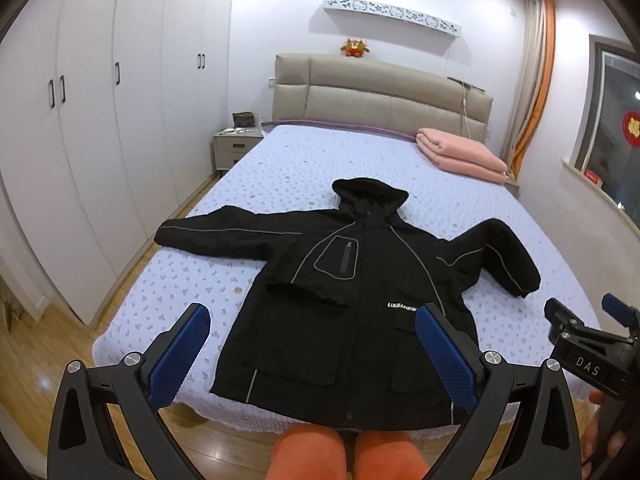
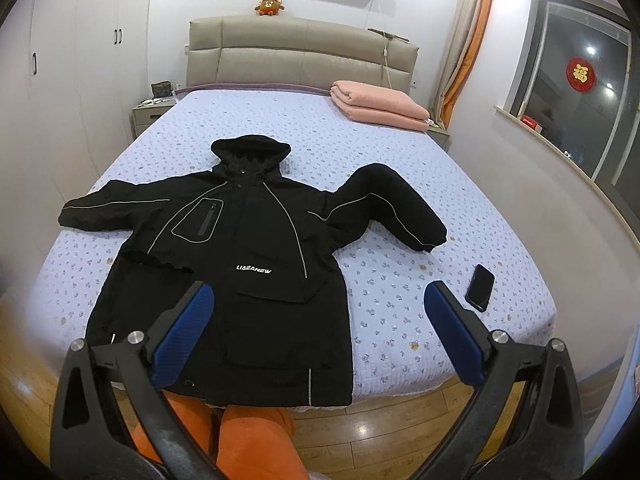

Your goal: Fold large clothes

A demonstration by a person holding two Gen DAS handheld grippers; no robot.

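Observation:
A black hooded jacket (image 1: 352,300) (image 2: 240,264) lies front up and spread flat on the bed, hood towards the headboard, hem at the near edge. Its left sleeve stretches straight out; the right sleeve (image 2: 392,204) bends downward at the elbow. My left gripper (image 1: 312,354) is open, held in the air above the jacket's hem, nothing between its blue pads. My right gripper (image 2: 320,334) is open too, hovering over the jacket's lower right side and the bed. The right gripper (image 1: 580,340) also shows at the right edge of the left wrist view.
The bed (image 2: 400,312) has a lilac patterned cover. A black phone (image 2: 479,287) lies on it right of the jacket. A folded pink blanket (image 2: 380,106) sits near the headboard. White wardrobes (image 1: 100,120) line the left wall. A person's orange trouser legs (image 1: 332,456) stand at the bed's foot.

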